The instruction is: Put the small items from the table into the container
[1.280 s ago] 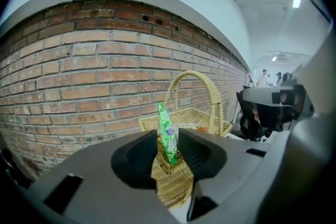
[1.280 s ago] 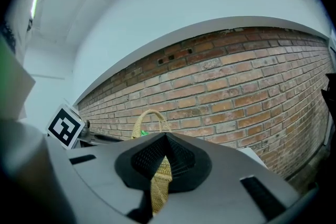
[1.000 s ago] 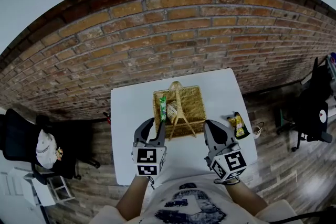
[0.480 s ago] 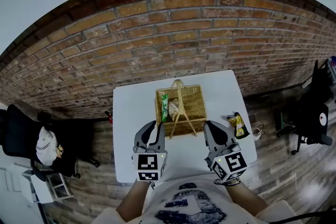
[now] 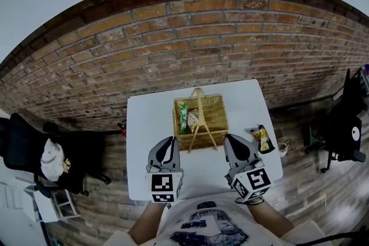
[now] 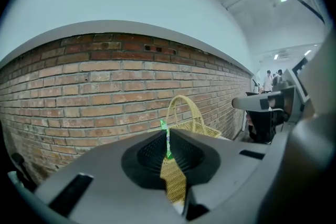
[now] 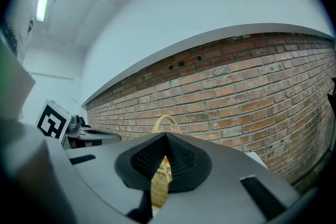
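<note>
Grey jaws of my left gripper are sitting clenched on nothing as I am backing it off the wicker basket at twelve o'clock, its green packet delivered. My right gripper is idling clenched, empty; a crinkly yellow packet is waiting on the table at two o'clock.

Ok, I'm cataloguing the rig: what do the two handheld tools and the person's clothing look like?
The left tool and right tool are grey moulded shells with black ribbed pads. Each carries a cube of black-and-white square markers. No cables show. The person wears a white shirt with a dark print.
</note>
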`<state>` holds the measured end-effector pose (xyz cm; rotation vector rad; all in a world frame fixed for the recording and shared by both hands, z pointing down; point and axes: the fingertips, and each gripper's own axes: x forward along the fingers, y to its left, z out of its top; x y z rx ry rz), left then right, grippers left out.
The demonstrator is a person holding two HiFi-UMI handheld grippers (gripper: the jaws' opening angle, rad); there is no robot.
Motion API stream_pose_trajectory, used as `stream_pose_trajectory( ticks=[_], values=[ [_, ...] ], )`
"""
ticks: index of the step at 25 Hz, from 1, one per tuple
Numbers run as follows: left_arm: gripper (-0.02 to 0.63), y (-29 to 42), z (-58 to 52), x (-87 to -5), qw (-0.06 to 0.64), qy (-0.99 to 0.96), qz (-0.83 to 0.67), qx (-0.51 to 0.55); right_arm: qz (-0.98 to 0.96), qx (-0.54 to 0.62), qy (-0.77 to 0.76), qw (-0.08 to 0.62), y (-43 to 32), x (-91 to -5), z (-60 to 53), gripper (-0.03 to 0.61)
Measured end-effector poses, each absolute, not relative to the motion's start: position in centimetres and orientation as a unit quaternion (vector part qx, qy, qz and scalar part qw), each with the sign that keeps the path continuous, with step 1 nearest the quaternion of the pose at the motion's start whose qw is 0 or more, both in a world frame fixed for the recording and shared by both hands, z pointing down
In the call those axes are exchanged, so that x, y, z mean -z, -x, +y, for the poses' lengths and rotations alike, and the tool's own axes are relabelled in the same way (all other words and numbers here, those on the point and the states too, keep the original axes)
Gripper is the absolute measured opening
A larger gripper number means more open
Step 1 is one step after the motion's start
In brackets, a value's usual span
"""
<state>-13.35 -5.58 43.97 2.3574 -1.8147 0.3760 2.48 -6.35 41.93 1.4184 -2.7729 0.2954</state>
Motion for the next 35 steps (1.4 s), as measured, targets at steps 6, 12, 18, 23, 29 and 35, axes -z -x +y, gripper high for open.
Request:
stream_pose_trajectory(
  ticks=[6, 12, 18, 23, 29, 35],
  values=[
    [0.052, 13.46, -5.22, -43.82, 0.076, -0.785, -0.604, -0.117, -0.889, -0.092, -0.449, 0.005, -2.19, -41.75, -6.06, 0.017],
    [0.048, 13.58, -4.97, -44.01, 0.078, -0.784, -0.605, -0.12, -0.888, -0.092, -0.45, 0.007, -2.16, -41.74, -5.91, 0.017],
    [0.048, 13.53, -4.77, -44.16, 0.076, -0.784, -0.604, -0.123, -0.887, -0.095, -0.452, 0.009, -2.26, -41.91, -5.74, 0.017],
    [0.048, 13.54, -4.63, -44.3, 0.079, -0.784, -0.603, -0.122, -0.886, -0.097, -0.453, 0.011, -2.25, -42.07, -5.66, 0.017],
    [0.048, 13.6, -4.54, -44.46, 0.085, -0.783, -0.605, -0.12, -0.887, -0.097, -0.451, 0.011, -2.15, -42.18, -5.61, 0.017],
    [0.048, 13.67, -4.55, -44.48, 0.088, -0.784, -0.603, -0.119, -0.889, -0.098, -0.447, 0.012, -1.91, -42.19, -5.6, 0.017]
  ],
)
